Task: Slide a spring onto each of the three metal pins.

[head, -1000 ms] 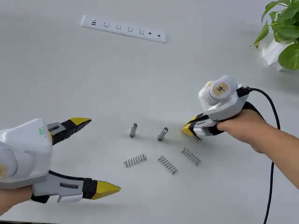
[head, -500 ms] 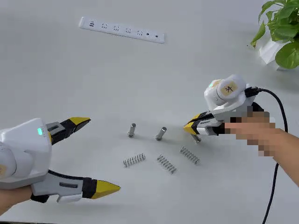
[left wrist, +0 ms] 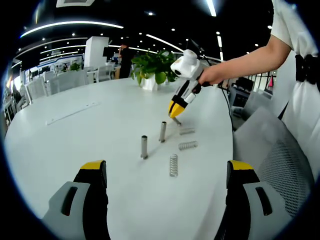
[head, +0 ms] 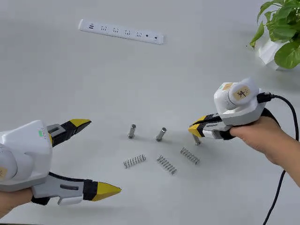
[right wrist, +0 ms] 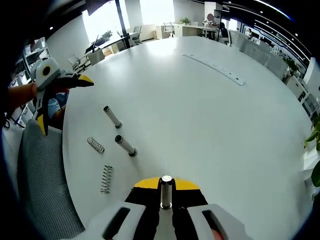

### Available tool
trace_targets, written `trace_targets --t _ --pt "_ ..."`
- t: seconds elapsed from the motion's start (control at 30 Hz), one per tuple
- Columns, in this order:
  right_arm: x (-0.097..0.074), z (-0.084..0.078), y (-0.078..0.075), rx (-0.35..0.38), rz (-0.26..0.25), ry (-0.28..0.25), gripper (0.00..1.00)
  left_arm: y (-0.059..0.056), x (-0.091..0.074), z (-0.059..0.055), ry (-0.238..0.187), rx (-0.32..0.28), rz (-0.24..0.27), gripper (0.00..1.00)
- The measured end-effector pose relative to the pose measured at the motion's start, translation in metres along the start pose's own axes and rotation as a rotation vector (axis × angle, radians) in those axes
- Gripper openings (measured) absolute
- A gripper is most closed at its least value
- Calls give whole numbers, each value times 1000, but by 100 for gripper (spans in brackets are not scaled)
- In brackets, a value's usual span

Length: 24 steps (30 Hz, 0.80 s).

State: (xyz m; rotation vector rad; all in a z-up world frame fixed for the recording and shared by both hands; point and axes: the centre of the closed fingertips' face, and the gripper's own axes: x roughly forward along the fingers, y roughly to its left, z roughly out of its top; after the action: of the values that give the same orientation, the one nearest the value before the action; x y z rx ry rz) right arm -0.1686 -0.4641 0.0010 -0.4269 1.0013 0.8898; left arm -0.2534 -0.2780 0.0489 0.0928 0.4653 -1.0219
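Our right gripper [head: 196,131] clamps a pin [right wrist: 166,192], half hidden between its jaws, right of the middle pin [head: 161,134]. Our left gripper [head: 101,156] gapes wide.

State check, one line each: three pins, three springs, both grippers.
left pin: standing upright, no spring on it.
middle pin: standing upright, no spring on it.
third pin: clamped in the right gripper, no spring on it.
left spring: lying loose.
middle spring: lying loose.
right spring: lying loose.
left gripper: open, empty.
right gripper: shut on third pin.

Pin [right wrist: 166,194] seemingly within right tool [right wrist: 166,184] grip.
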Motion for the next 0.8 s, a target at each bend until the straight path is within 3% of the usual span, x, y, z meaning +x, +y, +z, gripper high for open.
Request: trace_targets --t 0.8 --pt "-12 -9 0 39 -24 -87 5 -4 1 2 3 5 -8 99"
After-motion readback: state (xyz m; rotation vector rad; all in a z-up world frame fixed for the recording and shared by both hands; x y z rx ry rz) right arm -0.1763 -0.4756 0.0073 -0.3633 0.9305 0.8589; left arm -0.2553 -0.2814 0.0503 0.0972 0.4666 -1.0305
